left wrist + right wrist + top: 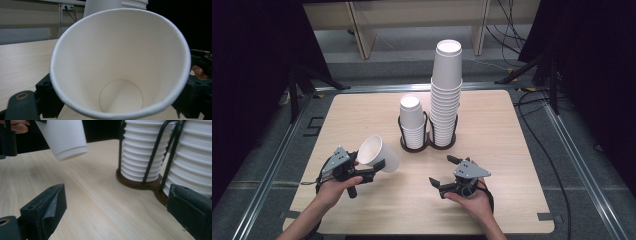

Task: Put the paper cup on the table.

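Observation:
My left gripper [371,169] is shut on a single white paper cup [378,152], held tilted above the table's front left. In the left gripper view the cup's open mouth [120,65] faces the camera, with my left gripper [120,97] clamping its lower wall from both sides. My right gripper [442,169] hovers at the front centre, jaws wide apart and nothing between them. In the right gripper view my right gripper [117,202] points at the wire cup holder [150,185], and the held cup [63,138] hangs at the upper left.
The dark holder [427,146] stands mid-table with a short cup stack [412,122] on the left and a tall stack [446,90] on the right. The wooden table [512,165] has bare space around the holder. Cables and a bench lie beyond the far edge.

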`<action>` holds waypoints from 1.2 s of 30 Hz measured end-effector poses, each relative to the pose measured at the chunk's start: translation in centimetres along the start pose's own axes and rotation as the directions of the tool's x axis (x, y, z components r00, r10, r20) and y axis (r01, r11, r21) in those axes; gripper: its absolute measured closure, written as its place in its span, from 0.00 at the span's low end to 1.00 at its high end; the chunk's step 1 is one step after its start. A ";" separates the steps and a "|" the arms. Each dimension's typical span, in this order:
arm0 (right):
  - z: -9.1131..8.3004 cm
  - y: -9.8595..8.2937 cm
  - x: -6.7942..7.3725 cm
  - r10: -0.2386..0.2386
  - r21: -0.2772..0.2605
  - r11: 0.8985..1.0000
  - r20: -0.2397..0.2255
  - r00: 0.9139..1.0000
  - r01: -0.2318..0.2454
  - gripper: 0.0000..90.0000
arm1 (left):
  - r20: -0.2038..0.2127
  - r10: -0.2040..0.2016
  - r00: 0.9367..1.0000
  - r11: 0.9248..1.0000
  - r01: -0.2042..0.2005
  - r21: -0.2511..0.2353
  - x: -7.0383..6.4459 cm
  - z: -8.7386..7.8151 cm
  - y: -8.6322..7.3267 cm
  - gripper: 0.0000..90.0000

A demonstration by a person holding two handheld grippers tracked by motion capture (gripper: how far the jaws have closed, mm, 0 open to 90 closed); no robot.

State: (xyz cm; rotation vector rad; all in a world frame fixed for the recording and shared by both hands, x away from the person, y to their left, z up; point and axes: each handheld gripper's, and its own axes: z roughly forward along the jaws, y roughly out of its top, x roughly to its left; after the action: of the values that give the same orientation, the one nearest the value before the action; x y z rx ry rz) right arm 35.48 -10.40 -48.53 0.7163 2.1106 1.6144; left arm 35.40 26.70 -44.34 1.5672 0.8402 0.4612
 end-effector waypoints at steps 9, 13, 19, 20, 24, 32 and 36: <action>-0.4 0.1 -0.3 0.023 -0.011 1.000 0.021 1.000 -0.022 0.04 | -0.092 0.046 0.995 0.999 -0.044 0.032 0.9 -0.2 -0.4 0.16; -0.5 0.2 -0.5 0.017 -0.021 1.000 0.017 1.000 -0.016 0.04 | -0.115 0.014 0.993 0.999 -0.010 0.033 1.2 0.0 -0.7 0.16; -0.6 0.1 -0.5 0.014 -0.020 1.000 0.044 0.999 -0.013 0.04 | -0.195 0.030 0.980 0.997 -0.016 0.069 2.0 -0.3 -0.8 0.16; -0.6 0.1 -0.4 0.040 -0.016 0.999 0.041 0.998 -0.039 0.04 | -0.203 0.042 0.978 0.997 -0.027 0.072 2.2 -0.3 -0.8 0.16; -0.8 0.1 -0.6 0.014 -0.007 1.000 0.063 0.998 -0.014 0.04 | -0.254 0.064 0.965 0.996 -0.045 0.081 3.0 -0.3 -0.7 0.16; -0.8 0.0 -0.9 -0.004 -0.023 1.000 0.082 0.997 0.006 0.04 | -0.322 0.101 0.942 0.994 -0.078 0.081 4.6 0.0 -0.3 0.16; -0.7 0.0 -0.8 0.021 0.000 1.000 0.072 0.997 -0.022 0.04 | -0.375 0.080 0.923 0.995 -0.050 0.089 5.1 0.1 -0.1 0.16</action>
State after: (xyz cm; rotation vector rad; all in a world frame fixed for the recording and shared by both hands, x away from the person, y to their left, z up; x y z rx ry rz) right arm 35.64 -11.44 -48.38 0.7883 2.0594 1.5746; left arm 38.78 30.36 -45.34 1.6060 1.1125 0.8065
